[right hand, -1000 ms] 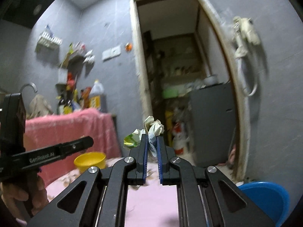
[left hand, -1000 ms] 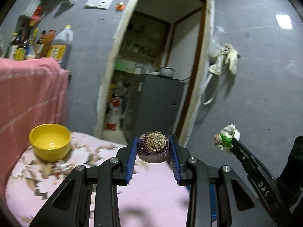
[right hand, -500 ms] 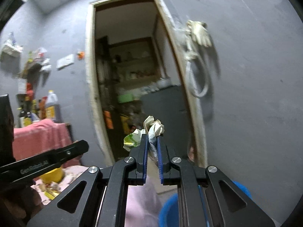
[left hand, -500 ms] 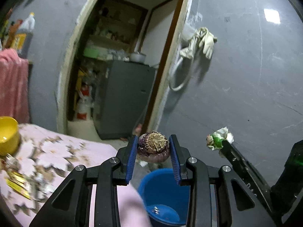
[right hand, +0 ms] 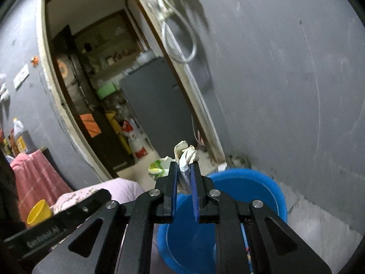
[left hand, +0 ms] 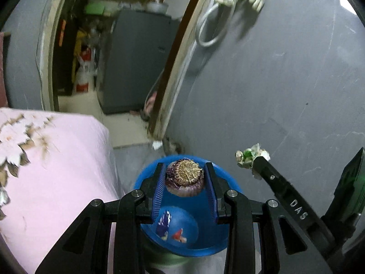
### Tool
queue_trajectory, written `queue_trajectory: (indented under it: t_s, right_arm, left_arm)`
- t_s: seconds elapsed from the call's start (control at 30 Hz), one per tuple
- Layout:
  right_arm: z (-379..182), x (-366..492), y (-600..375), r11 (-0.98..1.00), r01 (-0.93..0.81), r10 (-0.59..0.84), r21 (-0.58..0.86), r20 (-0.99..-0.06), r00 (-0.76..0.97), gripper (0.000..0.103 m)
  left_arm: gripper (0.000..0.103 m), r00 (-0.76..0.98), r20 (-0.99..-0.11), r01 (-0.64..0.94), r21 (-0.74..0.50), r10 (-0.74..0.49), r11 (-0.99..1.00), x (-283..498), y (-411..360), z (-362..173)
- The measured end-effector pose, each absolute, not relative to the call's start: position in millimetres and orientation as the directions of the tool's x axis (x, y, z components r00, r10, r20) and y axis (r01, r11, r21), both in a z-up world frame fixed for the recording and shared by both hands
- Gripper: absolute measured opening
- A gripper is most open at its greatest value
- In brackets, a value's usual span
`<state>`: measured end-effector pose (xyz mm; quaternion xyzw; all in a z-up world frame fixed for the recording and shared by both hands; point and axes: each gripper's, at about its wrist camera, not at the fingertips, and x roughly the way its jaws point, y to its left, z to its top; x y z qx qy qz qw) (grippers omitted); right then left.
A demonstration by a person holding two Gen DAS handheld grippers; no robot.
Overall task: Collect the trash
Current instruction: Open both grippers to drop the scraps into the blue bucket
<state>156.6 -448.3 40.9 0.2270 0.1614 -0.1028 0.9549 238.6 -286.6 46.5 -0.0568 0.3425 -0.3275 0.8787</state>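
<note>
**Q:** Left gripper [left hand: 185, 191] — what is being held, and where is it being carried?

**A:** A purple onion end [left hand: 184, 179], with its dry, tan root disc turned toward the camera, is being clamped between the blue pads at a moderate opening. It is being held directly above the blue basin [left hand: 219, 244], in which a few coloured wrappers [left hand: 170, 228] are already lying. The basin is standing on the floor beside the pink, flower-printed surface [left hand: 57, 171], near the grey wall [left hand: 273, 80].

**Q:** And the right gripper [right hand: 184, 175]?

**A:** A crumpled wrapper [right hand: 186, 154], white with a green patch, is being pinched by one thin tail between nearly closed jaws. The pads are being eased apart very slightly, yet the paper is being gripped at this moment. It is being held over the near rim of the same basin rather than over its middle.

**Q:** What is being risked from here?

**A:** Two failures are being judged likely. The wrapper, being light and released near the rim, is probably being exposed to a drift outward onto the floor. The onion end, being round and layered, is probably being exposed to a roll off the pads or a bounce from the basin wall if it is let go at a tilt. A collision is also being risked, since the two grippers are being worked close together over one opening.
</note>
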Motion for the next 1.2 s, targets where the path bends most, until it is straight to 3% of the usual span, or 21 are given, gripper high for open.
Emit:
queue_trajectory:
  t_s: [0.3, 0.37, 0.7, 1.03, 1.1, 1.17, 1.2]
  right_arm:
    - [25, 158, -472, 0.818, 0.319, -0.092, 0.479, -0.438, 0.894, 0.016]
    - [25, 158, -473, 0.817, 0.317, -0.092, 0.482, -0.434, 0.896, 0.026]
    - [29, 158, -467, 0.821, 0.312, -0.096, 0.477, -0.424, 0.901, 0.028]
    - [31, 164, -457, 0.844, 0.273, -0.073, 0.462, -0.404, 0.912, 0.03]
    - [35, 166, -449, 0.855, 0.254, -0.065, 0.451, -0.393, 0.917, 0.038]
    - [38, 167, -440, 0.865, 0.232, -0.057, 0.446, -0.371, 0.927, 0.061]
    - [40, 166, -435, 0.868, 0.218, -0.053, 0.445, -0.355, 0.933, 0.064]
  left_arm:
    - [0.03, 0.432, -0.671, 0.481, -0.393, -0.602, 0.783, 260, -298, 15]
    - [0.031, 0.417, -0.682, 0.475, -0.4, -0.601, 0.784, 261, -299, 12]
    - [0.04, 0.45, -0.662, 0.467, -0.398, -0.6, 0.79, 258, -292, 18]
    - [0.058, 0.586, -0.623, 0.406, -0.327, -0.518, 0.853, 245, -243, 44]
    - [0.063, 0.626, -0.604, 0.382, -0.315, -0.494, 0.869, 242, -225, 50]
    - [0.071, 0.669, -0.586, 0.347, -0.298, -0.457, 0.889, 237, -208, 56]
    - [0.073, 0.695, -0.574, 0.325, -0.287, -0.434, 0.901, 234, -197, 59]
